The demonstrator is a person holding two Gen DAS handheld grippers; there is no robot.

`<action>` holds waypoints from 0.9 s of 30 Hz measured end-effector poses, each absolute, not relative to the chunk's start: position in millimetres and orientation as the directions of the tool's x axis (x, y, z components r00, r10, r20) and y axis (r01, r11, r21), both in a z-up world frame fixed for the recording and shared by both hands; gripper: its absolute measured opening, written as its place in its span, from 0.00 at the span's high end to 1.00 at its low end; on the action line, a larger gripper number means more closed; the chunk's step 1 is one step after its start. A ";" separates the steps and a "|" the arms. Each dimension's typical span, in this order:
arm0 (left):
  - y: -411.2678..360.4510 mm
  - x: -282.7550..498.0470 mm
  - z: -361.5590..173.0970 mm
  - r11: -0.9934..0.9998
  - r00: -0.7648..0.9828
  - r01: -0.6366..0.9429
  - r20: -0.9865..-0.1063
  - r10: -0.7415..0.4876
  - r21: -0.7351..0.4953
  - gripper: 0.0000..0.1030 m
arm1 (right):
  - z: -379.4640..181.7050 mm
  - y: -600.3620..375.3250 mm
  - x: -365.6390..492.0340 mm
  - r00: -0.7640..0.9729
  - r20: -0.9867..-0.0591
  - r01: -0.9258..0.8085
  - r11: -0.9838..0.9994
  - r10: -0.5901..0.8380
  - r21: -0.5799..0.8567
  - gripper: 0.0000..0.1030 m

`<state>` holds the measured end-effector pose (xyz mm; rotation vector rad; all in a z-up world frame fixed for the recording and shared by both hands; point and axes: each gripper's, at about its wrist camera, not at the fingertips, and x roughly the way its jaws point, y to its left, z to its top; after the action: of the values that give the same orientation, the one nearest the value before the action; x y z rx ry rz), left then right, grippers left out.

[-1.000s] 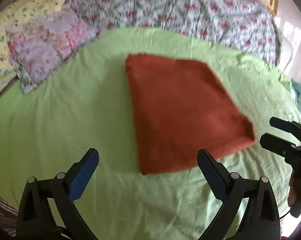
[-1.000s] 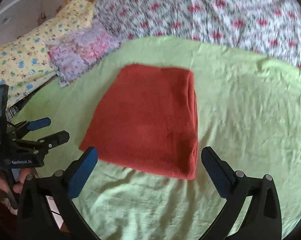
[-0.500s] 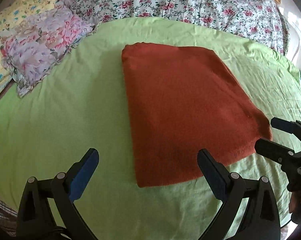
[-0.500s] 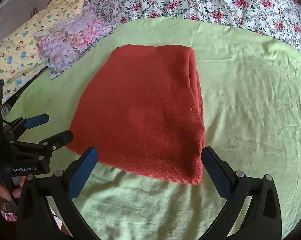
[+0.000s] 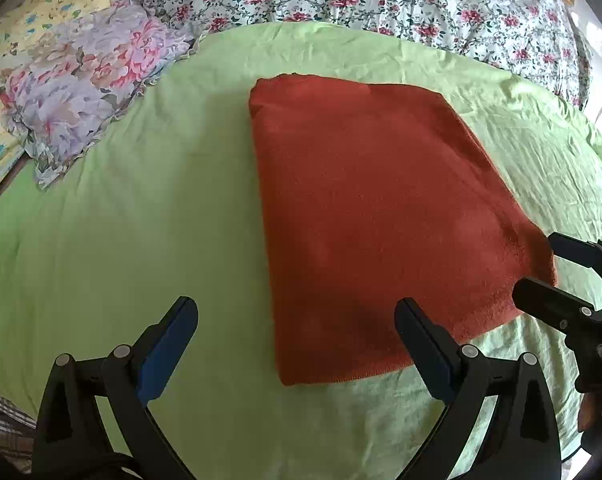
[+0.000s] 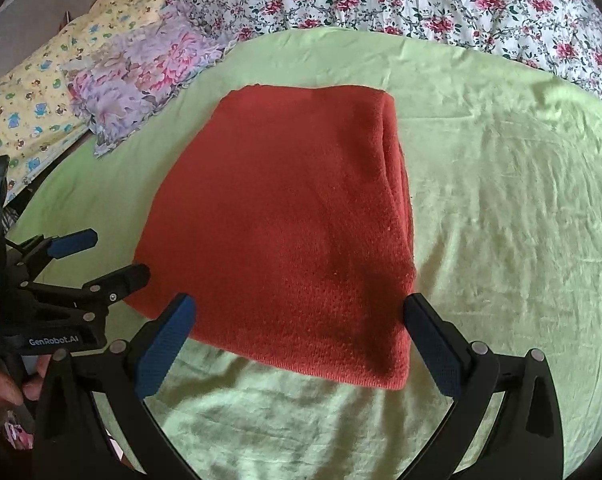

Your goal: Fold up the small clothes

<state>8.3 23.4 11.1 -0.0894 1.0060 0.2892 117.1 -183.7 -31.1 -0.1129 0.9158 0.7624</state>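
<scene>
A rust-red knitted garment (image 5: 373, 216) lies folded into a flat rectangle on the green bedsheet (image 5: 121, 220); it fills the middle of the right wrist view (image 6: 289, 216), with its thick folded edge on the right. My left gripper (image 5: 297, 344) is open just short of the garment's near left corner, nothing between its fingers. My right gripper (image 6: 301, 340) is open too, its fingers straddling the garment's near edge without gripping it. Each gripper shows in the other's view: the right one (image 5: 541, 268) at the garment's right corner, the left one (image 6: 105, 256) at its left corner.
A floral pillow (image 5: 77, 84) and a yellow printed pillow (image 6: 25, 112) lie at the back left. A white flowered quilt (image 5: 361, 0) runs along the back of the bed. A hand (image 6: 5, 384) holds the left gripper's handle. Bare green sheet spreads to the right (image 6: 521, 200).
Both grippers have moved forward and lower toward the garment's near edge, so it looms larger in both views. Both stayed open.
</scene>
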 end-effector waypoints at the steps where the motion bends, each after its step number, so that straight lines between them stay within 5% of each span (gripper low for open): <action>1: 23.8 8.8 11.4 0.958 0.500 -0.280 -0.843 0.196 0.057 0.04 | -30.6 -183.2 117.8 0.370 -0.751 -0.639 0.736 0.548 0.222 0.00; 27: 21.1 10.7 16.0 0.958 0.506 -0.279 -0.839 0.201 0.062 0.04 | -29.6 -179.8 121.4 0.364 -0.750 -0.647 0.730 0.551 0.222 0.00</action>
<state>10.7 21.1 16.0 -0.0854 0.9990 0.2902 121.4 -179.8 -29.6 -0.1174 0.9163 0.7726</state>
